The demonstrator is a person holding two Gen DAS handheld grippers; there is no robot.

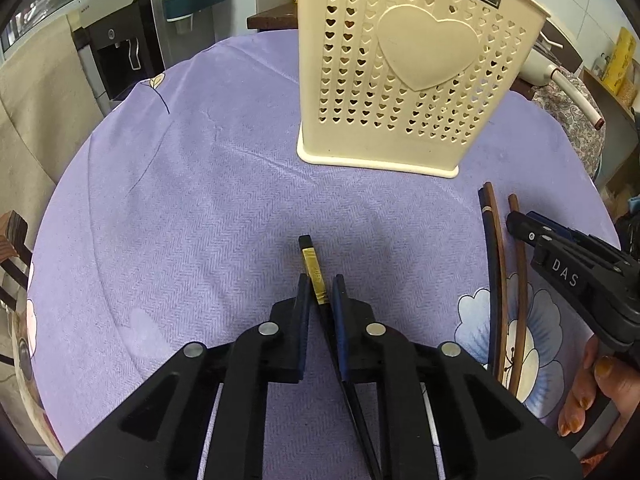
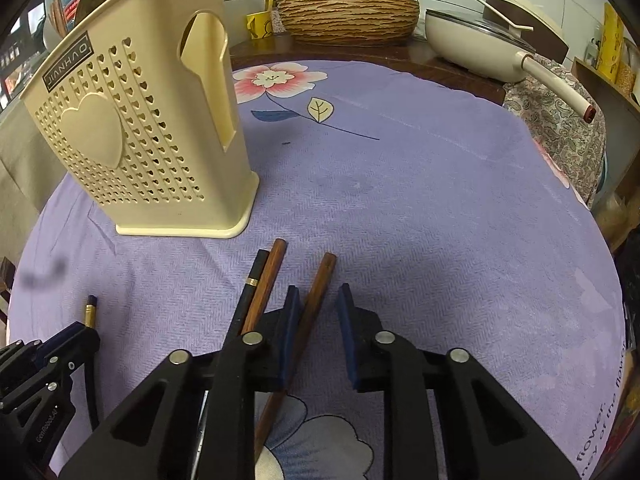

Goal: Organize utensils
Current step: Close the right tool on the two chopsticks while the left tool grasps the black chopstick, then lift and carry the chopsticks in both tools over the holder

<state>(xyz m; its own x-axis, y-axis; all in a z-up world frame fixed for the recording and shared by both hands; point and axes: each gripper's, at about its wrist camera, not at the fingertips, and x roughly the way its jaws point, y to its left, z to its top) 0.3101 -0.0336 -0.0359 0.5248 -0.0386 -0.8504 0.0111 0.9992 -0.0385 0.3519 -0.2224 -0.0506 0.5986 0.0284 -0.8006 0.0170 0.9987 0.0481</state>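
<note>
A cream perforated utensil holder [image 1: 404,76] with a heart on its side stands upright on the purple tablecloth; it also shows in the right wrist view [image 2: 132,136]. My left gripper [image 1: 323,280] is nearly shut around a black chopstick with a gold band [image 1: 314,270], which runs between its fingers. My right gripper [image 2: 316,292] is open, low over the cloth, with a brown wooden chopstick [image 2: 316,292] lying between its fingers. A black chopstick [image 2: 250,288] and another brown chopstick [image 2: 268,276] lie just left of it. A brown stick pokes out of the holder's top.
The round table is covered with a purple flowered cloth [image 2: 400,184]. Behind it are a wicker basket [image 2: 348,14], a cream pan with a long handle [image 2: 492,40] and a yellow cup [image 2: 258,26]. A water dispenser [image 1: 116,40] stands at far left.
</note>
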